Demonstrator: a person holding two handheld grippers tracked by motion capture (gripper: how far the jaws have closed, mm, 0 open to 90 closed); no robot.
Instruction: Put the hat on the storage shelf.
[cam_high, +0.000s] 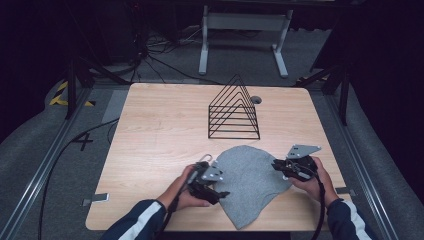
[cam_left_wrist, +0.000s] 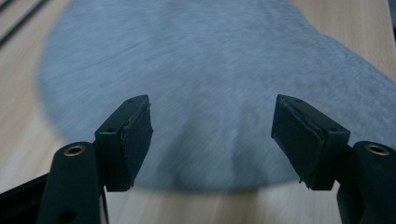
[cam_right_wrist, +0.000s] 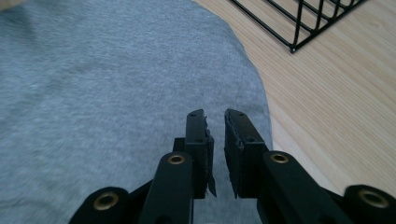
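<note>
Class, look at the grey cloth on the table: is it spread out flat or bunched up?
Spread flat. The grey cloth lies as one smooth rounded sheet on the table, no bunching visible, between the left gripper and right gripper.

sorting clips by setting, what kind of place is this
Likely a lab or studio recording bay: a lone wooden table on grey carpet, cables on the floor, dark curtained surroundings, and floor rails flanking the table.

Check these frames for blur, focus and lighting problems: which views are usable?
High view: sharp on the table, grey cloth and wire rack, but the surroundings are very dark. Left gripper view: the cloth is smeared by motion blur, the jaws crisp. Right gripper view: evenly lit, mostly sharp, with slight softness at the cloth's far edge; no glare.
</note>
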